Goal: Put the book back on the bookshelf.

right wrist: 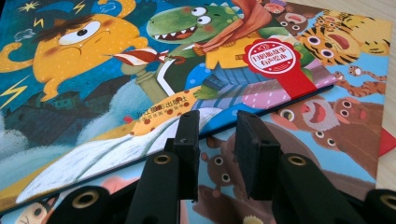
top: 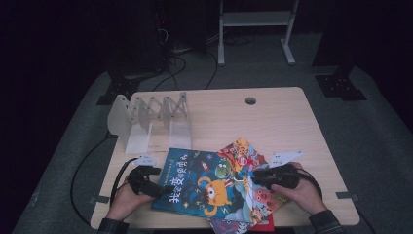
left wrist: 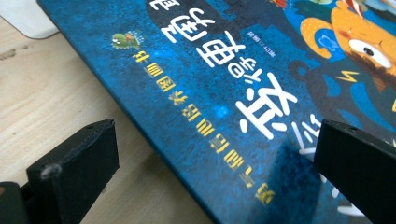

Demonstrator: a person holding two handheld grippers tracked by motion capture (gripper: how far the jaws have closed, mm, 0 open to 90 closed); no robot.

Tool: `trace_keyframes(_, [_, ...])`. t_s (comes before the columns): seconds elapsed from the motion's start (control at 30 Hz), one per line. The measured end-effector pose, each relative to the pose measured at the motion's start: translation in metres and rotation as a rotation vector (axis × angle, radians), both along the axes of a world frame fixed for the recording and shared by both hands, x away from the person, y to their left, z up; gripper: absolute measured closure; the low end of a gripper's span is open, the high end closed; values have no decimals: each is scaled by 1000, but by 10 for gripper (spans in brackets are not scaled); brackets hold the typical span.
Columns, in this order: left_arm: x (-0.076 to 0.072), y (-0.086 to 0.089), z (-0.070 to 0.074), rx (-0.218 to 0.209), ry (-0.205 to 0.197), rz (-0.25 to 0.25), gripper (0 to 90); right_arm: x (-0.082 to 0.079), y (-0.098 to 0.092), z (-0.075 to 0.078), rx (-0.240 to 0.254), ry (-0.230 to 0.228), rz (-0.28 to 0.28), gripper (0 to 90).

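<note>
A blue picture book (top: pixel 195 183) with an orange monster and a green dinosaur lies on top of a loose pile near the table's front edge. My left gripper (top: pixel 163 187) is open at its left edge. In the left gripper view my left gripper (left wrist: pixel 217 135) has its jaws wide apart, one over the bare table and one over the blue picture book (left wrist: pixel 224 93). My right gripper (top: pixel 257 176) rests over the pile's right side. In the right gripper view my right gripper (right wrist: pixel 218 116) shows a narrow gap, low over a monkey-and-tiger book (right wrist: pixel 336 116), its tips at the top book's (right wrist: pixel 93 70) lower edge, with nothing pinched.
A white folding book rack (top: pixel 151 119) stands at the back left of the wooden table (top: pixel 272 122). A red cover (top: pixel 263 225) peeks from under the pile. A cable hole (top: pixel 250 101) sits at the back. Cables trail off the left edge.
</note>
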State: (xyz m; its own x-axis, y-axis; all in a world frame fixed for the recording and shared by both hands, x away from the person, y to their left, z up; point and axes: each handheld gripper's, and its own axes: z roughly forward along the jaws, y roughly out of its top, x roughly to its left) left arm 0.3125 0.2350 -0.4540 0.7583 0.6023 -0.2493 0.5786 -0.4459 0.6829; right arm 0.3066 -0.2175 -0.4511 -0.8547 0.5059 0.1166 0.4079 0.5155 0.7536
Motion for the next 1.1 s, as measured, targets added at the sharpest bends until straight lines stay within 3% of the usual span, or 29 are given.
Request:
trace_keyframes(0.3, [3,-3,-4,-29,39,-12,0,-1,2,0,-5,-11,0,696])
trace_keyframes(0.77, [11,-8,-12,-89,148,-35,0,-1,2,0,-6,-18,-4,697])
trace_keyframes(1.1, [14,-11,-14,-107,183,-35,0,-2,2,0,-12,-17,-3,697])
